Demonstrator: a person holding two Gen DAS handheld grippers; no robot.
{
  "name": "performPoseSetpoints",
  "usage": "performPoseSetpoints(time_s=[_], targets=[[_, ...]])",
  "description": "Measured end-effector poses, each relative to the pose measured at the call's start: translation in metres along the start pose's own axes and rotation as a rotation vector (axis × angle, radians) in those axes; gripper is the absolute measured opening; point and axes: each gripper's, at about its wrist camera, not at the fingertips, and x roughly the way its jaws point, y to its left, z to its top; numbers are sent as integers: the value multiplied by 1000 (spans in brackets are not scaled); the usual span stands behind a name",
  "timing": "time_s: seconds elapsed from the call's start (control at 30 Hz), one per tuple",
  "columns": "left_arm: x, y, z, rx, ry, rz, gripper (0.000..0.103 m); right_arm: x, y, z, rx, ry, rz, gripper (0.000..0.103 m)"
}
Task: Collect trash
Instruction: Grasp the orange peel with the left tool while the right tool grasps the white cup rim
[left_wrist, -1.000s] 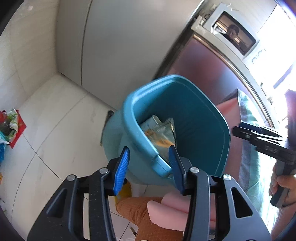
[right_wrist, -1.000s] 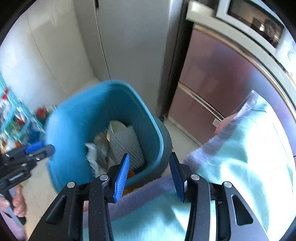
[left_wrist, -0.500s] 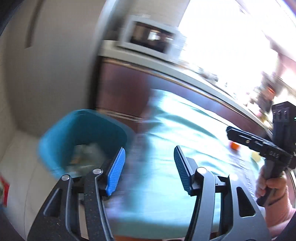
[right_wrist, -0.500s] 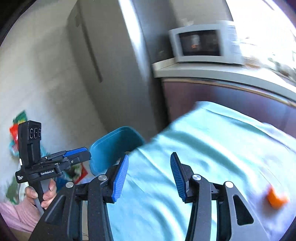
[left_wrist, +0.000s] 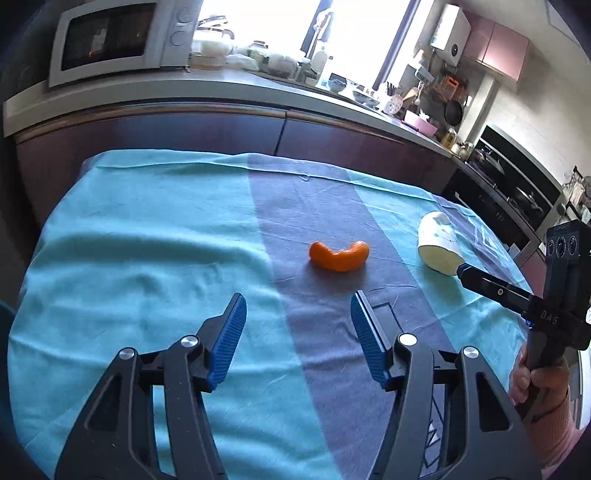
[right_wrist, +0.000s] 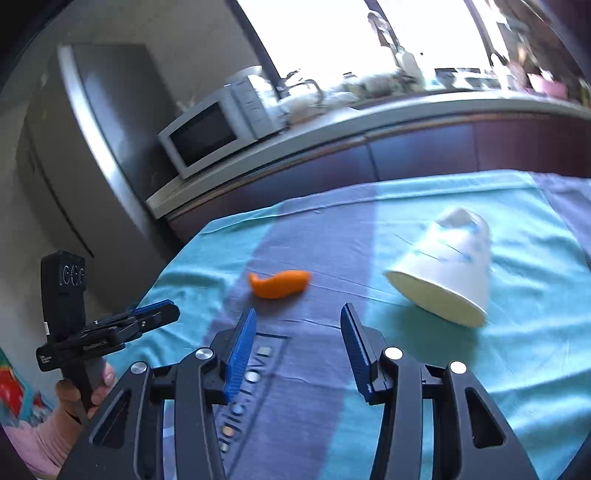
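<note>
- From the left wrist: the left tongs (left_wrist: 297, 308) hang over the cloth-covered counter (left_wrist: 147, 236), blue pads well apart, nothing between them; they have just been spreading wider.
- An orange peel (left_wrist: 339, 255) lies on the dark stripe of the cloth, just beyond the tips and a little to the right.
- Farther right a paper cup (left_wrist: 439, 244) lies tipped on its side, mouth toward the near edge.
- At the right edge a hand (left_wrist: 537, 380) holds the right tongs, whose black tip reaches close to the cup; whether it touches I cannot tell.
- A microwave (left_wrist: 110, 37) sits on the far worktop at the upper left.
- From the right wrist: the right tongs (right_wrist: 297, 312) stand partly open and empty, having eased apart slightly.
- The peel (right_wrist: 279, 283) lies just ahead of the left pad; the cup (right_wrist: 443, 266), somewhat blurred, lies to the right, rim toward us.
- At the left a hand (right_wrist: 83, 387) grips the left tongs (right_wrist: 159, 314) near the cloth's left edge.
- Behind stand the microwave (right_wrist: 210, 133) and a tall grey refrigerator (right_wrist: 92, 129).
</note>
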Motion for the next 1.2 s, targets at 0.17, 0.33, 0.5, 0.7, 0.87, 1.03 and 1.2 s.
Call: performPoseSetpoints(time_s=[0.17, 0.33, 0.5, 0.7, 0.87, 1.03, 1.2], targets=[[41, -32, 19, 72, 45, 16, 62, 9, -36, 3, 130, -18, 28, 46], [69, -48, 31, 115, 87, 39, 65, 11, -55, 6, 205, -41, 38, 46], [80, -52, 36, 147, 115, 42, 66, 11, -71, 11, 255, -68, 47, 45], [93, -62, 34, 196, 152, 46, 45, 12, -85, 14, 293, -73, 43, 35], [88, -66, 31, 200, 151, 41, 31, 16, -86, 15, 296, -67, 48, 14], [83, -69, 24, 201, 141, 32, 26, 13, -79, 17, 258, -78, 58, 5], [72, -68, 18, 181, 131, 17, 23, 12, -64, 17, 200, -75, 65, 3]])
